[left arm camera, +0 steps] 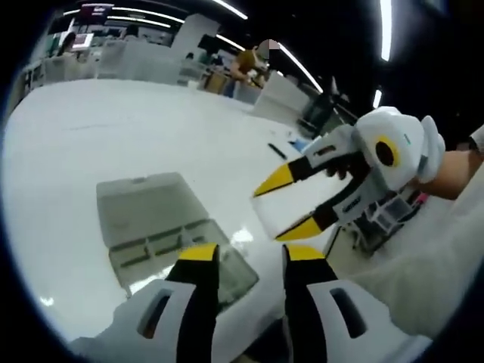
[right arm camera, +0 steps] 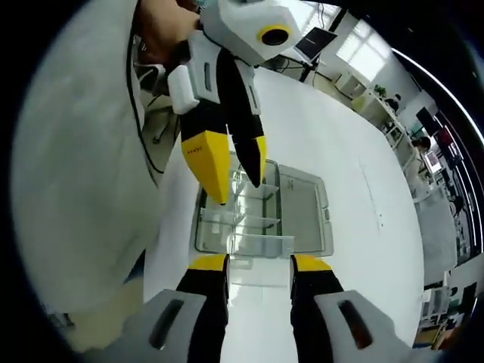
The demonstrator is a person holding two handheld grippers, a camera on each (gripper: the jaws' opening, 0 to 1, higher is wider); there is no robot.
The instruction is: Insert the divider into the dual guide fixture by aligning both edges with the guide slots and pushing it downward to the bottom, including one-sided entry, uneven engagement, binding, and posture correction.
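Item: clear plastic box (right arm camera: 240,236) with guide slots, lid (right arm camera: 303,206) folded open, flat on the white tabletop (left arm camera: 113,128). We see it low and left of centre in the left gripper view and at centre in the right gripper view. A few cross partitions seem to be seated in its compartments already; we cannot count them surely.

Item: divider (left arm camera: 301,207), a pale translucent sheet. We judge it to be held between the jaws of the right tool (left arm camera: 287,204), at right of centre in the left gripper view, up in the air and apart from the box.

Item: left tool (left arm camera: 250,253), jaws spread and carrying nothing. In the right gripper view it hangs over the box from the upper left of the frame.

Progress: early, by our reading. The divider is picked up and brought near, but neither edge has met a slot. Left to do: line up both edges, enter, correct any tilt or binding, press to the bottom.

Writing: small print on the left tool's yellow jaw, too fine to read. We find no brand or label on the box or divider.
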